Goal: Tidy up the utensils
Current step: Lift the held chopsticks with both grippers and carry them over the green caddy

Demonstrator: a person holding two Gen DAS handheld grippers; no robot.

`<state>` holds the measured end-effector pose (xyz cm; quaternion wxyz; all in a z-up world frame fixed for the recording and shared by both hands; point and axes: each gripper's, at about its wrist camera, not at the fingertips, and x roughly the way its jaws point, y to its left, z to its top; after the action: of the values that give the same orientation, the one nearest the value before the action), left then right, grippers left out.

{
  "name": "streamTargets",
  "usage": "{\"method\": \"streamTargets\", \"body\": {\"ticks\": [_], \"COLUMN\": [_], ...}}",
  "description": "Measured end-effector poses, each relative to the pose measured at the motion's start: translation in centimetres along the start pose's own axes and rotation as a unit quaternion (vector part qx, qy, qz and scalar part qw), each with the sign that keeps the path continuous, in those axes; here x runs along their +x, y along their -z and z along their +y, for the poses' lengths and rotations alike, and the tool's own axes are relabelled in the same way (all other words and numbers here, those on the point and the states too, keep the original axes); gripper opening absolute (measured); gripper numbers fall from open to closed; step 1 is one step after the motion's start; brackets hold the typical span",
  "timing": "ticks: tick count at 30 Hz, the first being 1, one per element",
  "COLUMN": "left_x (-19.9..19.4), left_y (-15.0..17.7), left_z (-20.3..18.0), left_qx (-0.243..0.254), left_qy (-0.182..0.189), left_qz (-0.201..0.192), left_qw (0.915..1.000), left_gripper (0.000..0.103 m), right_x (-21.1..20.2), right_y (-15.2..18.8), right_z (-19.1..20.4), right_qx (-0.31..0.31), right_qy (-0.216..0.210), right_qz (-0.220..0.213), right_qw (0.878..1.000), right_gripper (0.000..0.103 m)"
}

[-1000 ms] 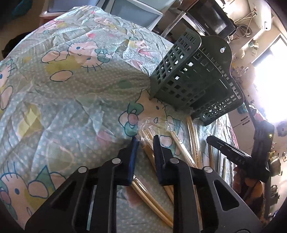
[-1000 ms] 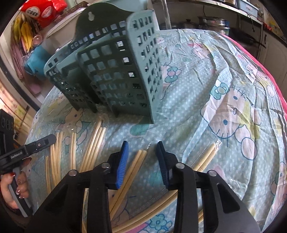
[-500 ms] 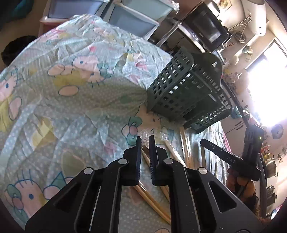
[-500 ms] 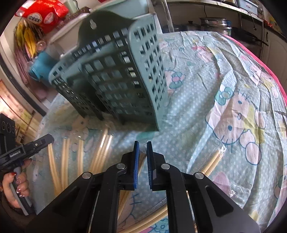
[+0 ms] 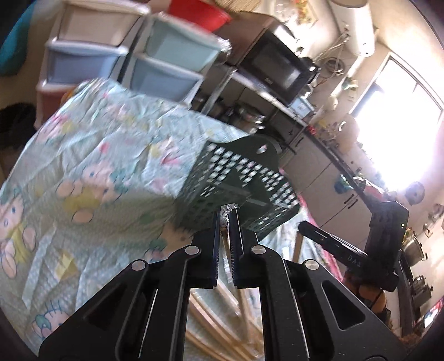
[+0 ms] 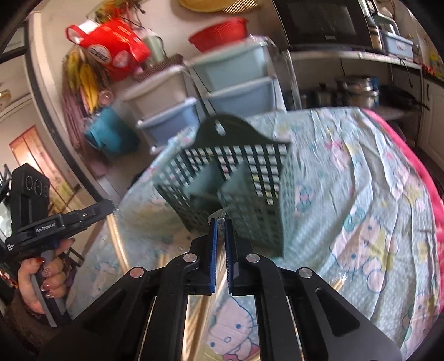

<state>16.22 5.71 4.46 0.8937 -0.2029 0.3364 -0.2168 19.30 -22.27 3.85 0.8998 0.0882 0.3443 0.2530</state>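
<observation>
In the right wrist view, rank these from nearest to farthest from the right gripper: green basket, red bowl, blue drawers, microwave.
From the right gripper:
1. Green basket, just ahead on the tablecloth.
2. Blue drawers, behind the basket, past the table edge.
3. Red bowl, on top of the drawers.
4. Microwave, upper right on a shelf; too close to call against the bowl.

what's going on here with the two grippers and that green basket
A person is sorting wrapped chopsticks into the green basket on the cartoon-print cloth. Each gripper, left and right, is shut on a plastic-wrapped pair. More chopsticks lie on the cloth; the basket compartments look empty.
</observation>
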Motion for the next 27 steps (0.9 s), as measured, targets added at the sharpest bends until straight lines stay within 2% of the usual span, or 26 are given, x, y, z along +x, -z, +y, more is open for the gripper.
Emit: {"method": "streamTargets", "body": {"ticks": [14,19,27], "left_x": [-0.9,-1.4,-2.5], "left_y": [-3.8,-5.7,-9.2], "left_z": [-6.4,-7.9,-9.7], "left_qx": [0.066,0.077,0.093], "left_qy": [0.049,0.058,0.057], "left_qz": [-0.030,-0.051,-0.092], "left_qw": [0.9961,0.9940,0.9898], "left_gripper": [0.003,0.003,0.003], "right_x": [-6.0,-7.8,-9.6], "right_y": [-4.5,-6.5,-9.9], "right_z": [3.8,4.2,4.3], "right_qx": [-0.050,-0.061,-0.070], "right_qy": [-0.022,-0.016,-0.012], "right_qz": [-0.109,-0.162,-0.213], "right_qw": [0.992,0.985,0.974], "right_gripper": [0.003,0.003,0.003]}}
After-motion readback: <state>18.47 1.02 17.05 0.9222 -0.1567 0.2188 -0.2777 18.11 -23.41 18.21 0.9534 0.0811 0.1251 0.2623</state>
